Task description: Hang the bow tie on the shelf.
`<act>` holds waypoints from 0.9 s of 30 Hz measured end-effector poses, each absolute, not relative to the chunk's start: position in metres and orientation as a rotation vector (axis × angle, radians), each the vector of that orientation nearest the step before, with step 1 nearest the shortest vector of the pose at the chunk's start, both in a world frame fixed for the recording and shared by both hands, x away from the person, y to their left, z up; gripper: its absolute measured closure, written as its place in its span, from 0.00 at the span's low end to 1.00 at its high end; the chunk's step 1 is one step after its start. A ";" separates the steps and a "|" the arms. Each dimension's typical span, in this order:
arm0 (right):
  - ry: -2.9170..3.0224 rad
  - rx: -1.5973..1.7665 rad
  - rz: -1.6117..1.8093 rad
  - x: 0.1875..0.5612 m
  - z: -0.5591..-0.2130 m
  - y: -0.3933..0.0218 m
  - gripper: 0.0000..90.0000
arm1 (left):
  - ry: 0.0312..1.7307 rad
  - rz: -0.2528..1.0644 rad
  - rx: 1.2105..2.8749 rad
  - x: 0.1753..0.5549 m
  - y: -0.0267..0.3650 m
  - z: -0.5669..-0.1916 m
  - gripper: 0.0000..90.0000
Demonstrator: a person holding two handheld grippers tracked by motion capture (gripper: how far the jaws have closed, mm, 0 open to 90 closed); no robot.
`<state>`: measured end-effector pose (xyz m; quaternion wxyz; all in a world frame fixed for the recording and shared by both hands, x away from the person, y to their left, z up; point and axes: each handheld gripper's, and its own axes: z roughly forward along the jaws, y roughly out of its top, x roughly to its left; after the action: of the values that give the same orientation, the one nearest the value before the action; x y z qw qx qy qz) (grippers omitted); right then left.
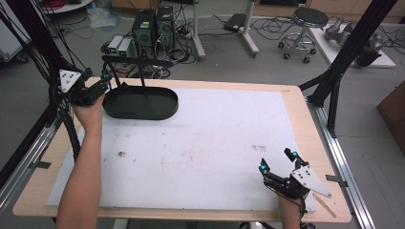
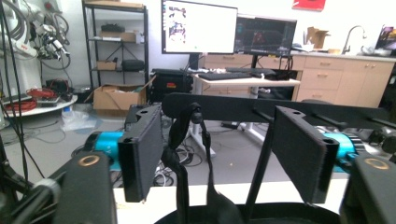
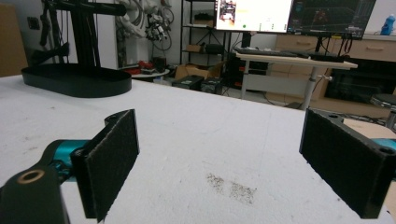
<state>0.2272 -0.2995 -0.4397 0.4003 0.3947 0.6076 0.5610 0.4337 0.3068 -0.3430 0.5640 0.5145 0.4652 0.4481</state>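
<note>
The desk [image 1: 296, 119], wooden at the rim and covered by a white mat [image 1: 215, 143], carries everything here. Near its far left corner sits a black oval tray [image 1: 143, 107] with a thin upright post and a horizontal bar [image 1: 138, 60] across the top, like a small stand. A black strap [image 2: 180, 140] hangs from that bar.

The left claw [image 1: 102, 86] is just beside the tray's left end, with the tray to its right. In the left gripper view its jaws stand wide apart, nothing gripped; the strap and the post lie between them but farther off, and whether anything touches the pads cannot be told.

The right claw [image 1: 277, 161] is at the near right of the mat, well apart from the tray, which lies far ahead and to its left. Its jaws are spread wide and hold nothing, with a small dark smudge [image 3: 231, 186] on the mat just ahead of them.
</note>
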 end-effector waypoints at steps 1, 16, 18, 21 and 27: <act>1.536 1.001 1.424 0.227 -0.439 -0.300 0.12 | 1.091 1.063 1.209 0.426 0.308 -0.342 0.34; 1.496 1.025 1.454 0.225 -0.438 -0.306 0.12 | 1.050 1.050 1.185 0.370 0.314 -0.333 0.16; 1.491 1.032 1.456 0.226 -0.438 -0.308 0.12 | 1.048 1.050 1.185 0.361 0.316 -0.332 0.16; 1.484 1.039 1.458 0.226 -0.439 -0.311 0.12 | 1.047 1.043 1.190 0.347 0.318 -0.331 0.16; 1.461 1.056 1.455 0.224 -0.439 -0.317 0.12 | 1.029 1.045 1.213 0.316 0.322 -0.331 0.15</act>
<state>0.2239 -0.3166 -0.4391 0.4008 0.4177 0.5777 0.5755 0.3156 0.3222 -0.3313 0.5803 0.5191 0.4405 0.4470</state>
